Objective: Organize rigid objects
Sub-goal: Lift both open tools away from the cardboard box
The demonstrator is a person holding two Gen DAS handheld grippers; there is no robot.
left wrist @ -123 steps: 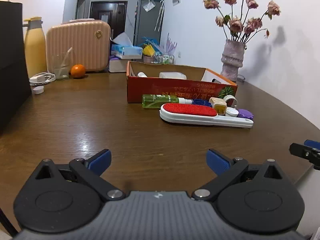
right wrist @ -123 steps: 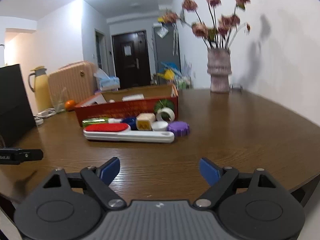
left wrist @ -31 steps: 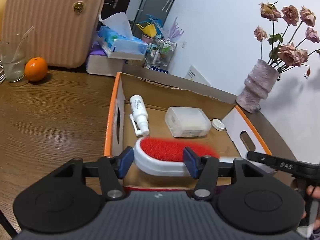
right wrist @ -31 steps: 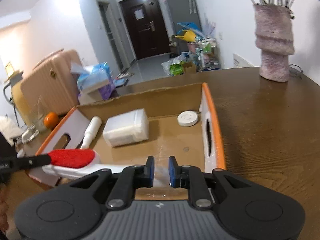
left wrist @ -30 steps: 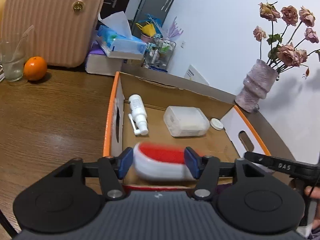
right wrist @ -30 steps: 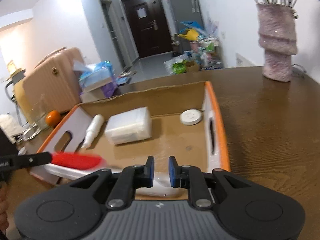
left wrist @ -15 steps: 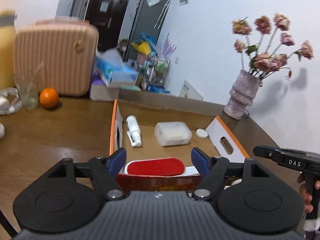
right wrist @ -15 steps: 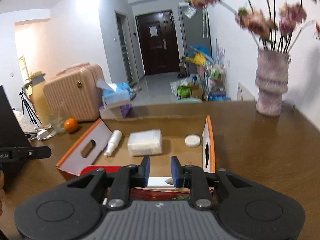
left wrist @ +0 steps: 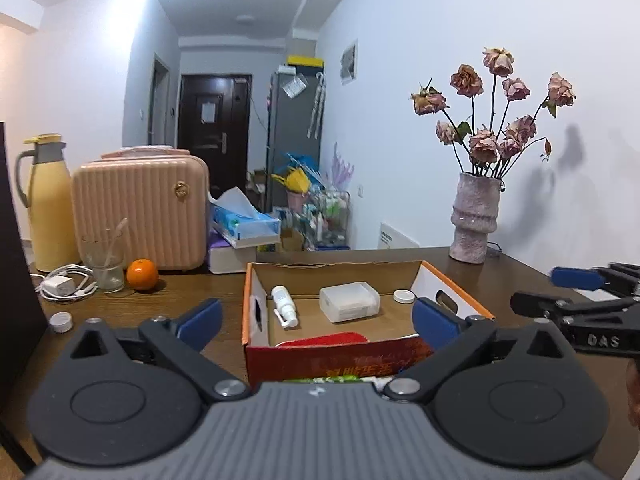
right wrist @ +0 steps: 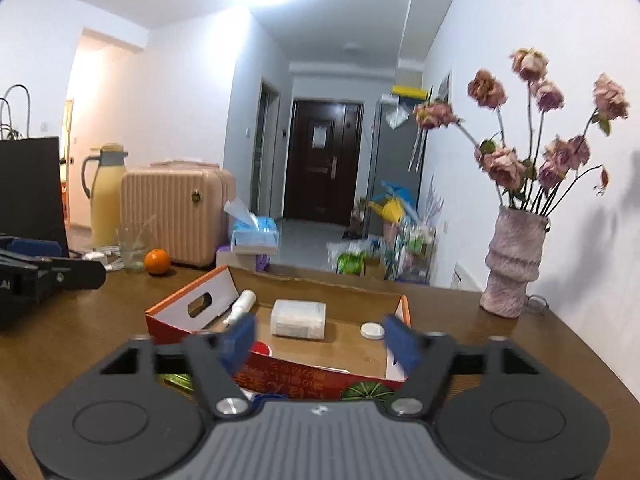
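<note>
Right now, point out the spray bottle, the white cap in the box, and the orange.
spray bottle (left wrist: 285, 306), left wrist view, middle of its white body.
white cap (left wrist: 402, 296), left wrist view, its flat top.
orange (right wrist: 157, 261), right wrist view, centre of the fruit.

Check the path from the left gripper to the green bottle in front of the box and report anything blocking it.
Nothing visible blocks it. The green bottle lies just ahead of the open left gripper, against the cardboard box, mostly hidden by the gripper body.

2 low tabletop views, shared cardboard box (left wrist: 328, 356) ahead
</note>
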